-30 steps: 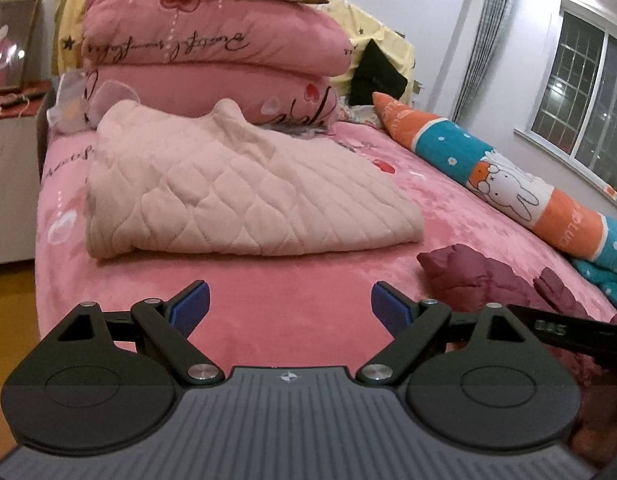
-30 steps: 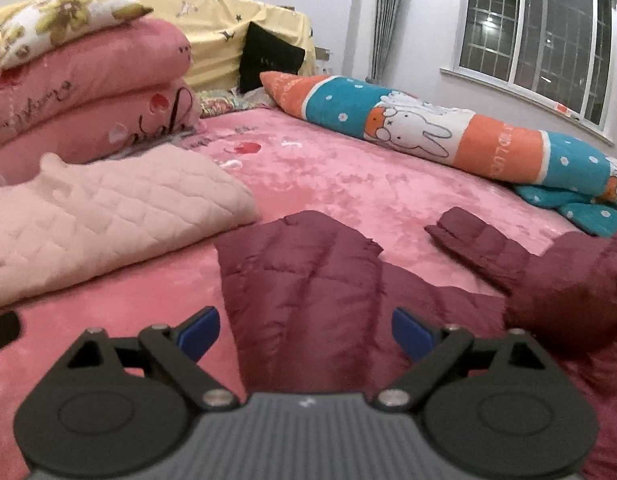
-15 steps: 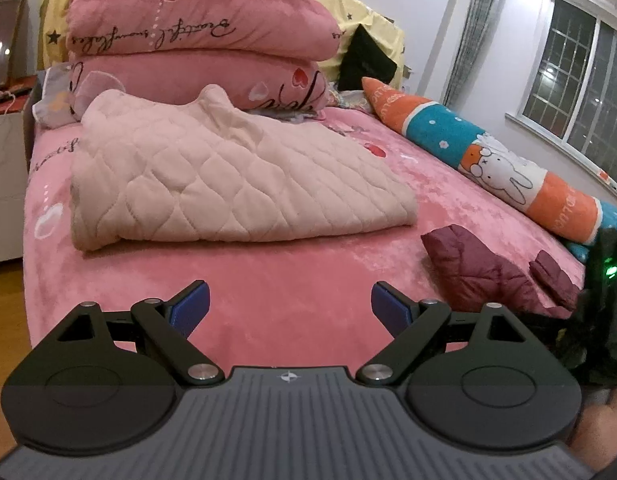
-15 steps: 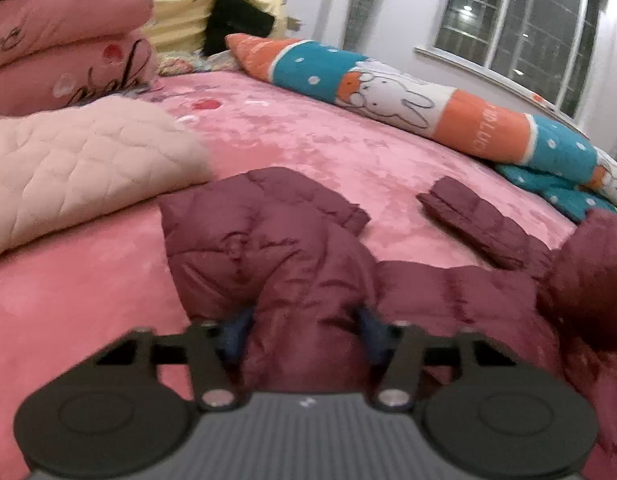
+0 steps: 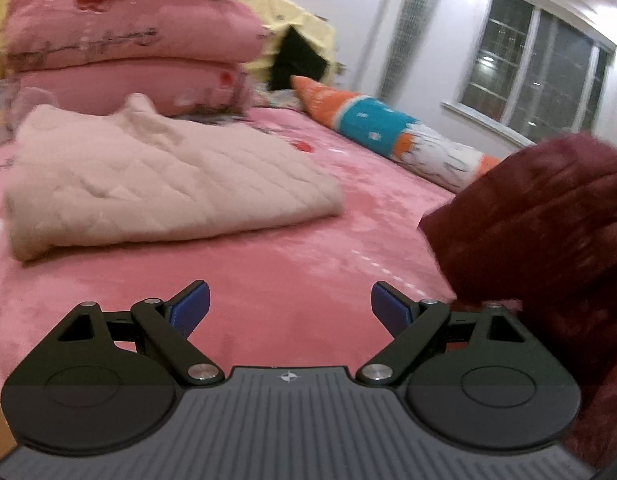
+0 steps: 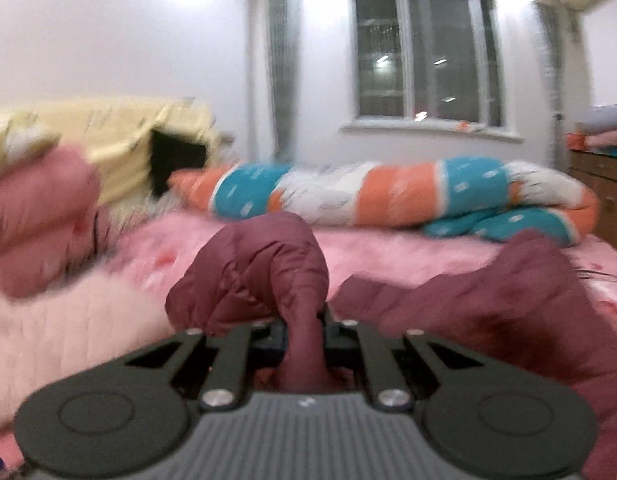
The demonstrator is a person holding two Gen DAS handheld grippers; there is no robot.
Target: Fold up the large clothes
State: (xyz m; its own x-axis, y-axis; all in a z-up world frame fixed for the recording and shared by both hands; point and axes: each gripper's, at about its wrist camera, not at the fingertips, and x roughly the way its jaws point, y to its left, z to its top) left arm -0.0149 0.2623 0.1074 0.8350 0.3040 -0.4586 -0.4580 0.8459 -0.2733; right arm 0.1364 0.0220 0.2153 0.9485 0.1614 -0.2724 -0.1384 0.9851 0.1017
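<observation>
A maroon puffer jacket [image 6: 264, 268] lies on the pink bed. My right gripper [image 6: 304, 330] is closing its jaws on a fold of that jacket, and the pads press the fabric between them. The pinched part is lifted off the bed. In the left wrist view the raised maroon jacket [image 5: 548, 216] bulges at the right edge. My left gripper [image 5: 288, 308] stands open above the pink bedcover [image 5: 268, 272], with nothing between its blue pads [image 5: 190, 306].
A folded pale pink quilted blanket [image 5: 148, 184] lies to the left. Pink pillows [image 5: 128, 48] are stacked behind it. A long orange, teal and white bolster [image 6: 388, 192] runs along the far side under the window [image 6: 424, 52]. A wooden dresser [image 6: 600, 192] stands at the right.
My right gripper went from open to shut on the jacket's fold and rose with it. The jacket now looms at the right of the left wrist view. The left gripper shifted slightly.
</observation>
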